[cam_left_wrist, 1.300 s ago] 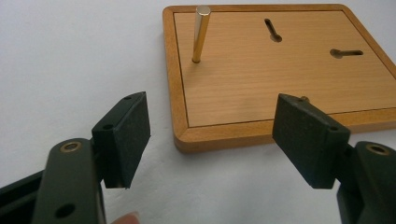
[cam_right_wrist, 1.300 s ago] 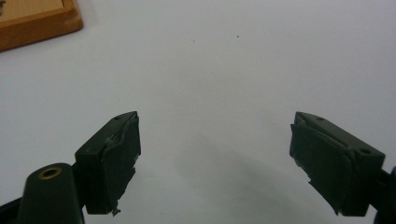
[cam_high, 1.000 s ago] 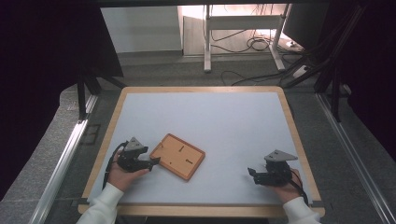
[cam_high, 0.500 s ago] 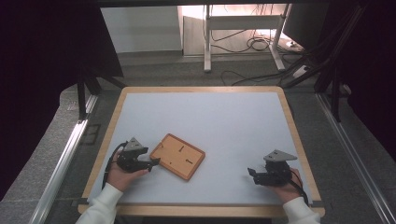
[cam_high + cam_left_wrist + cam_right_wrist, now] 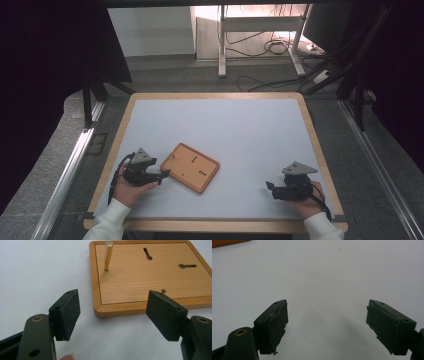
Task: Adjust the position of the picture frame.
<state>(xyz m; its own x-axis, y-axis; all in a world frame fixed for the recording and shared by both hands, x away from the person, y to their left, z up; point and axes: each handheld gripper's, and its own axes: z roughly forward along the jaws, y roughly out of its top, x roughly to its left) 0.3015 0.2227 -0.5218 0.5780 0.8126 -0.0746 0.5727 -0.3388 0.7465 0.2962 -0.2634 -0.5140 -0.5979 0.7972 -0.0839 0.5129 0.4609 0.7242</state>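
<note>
The left gripper, with its matte black jaws spread wide, sits just short of the near corner of the rectangular wooden board. The board lies flat on the white table, carrying an upright brass pin and two keyhole slots. The right gripper is likewise spread apart, well away over bare tabletop.

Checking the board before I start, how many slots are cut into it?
2 on the wooden board: one slot near the far edge, one slot toward the right. None looks hidden.

Grey floor, cables, dark surroundings
</note>
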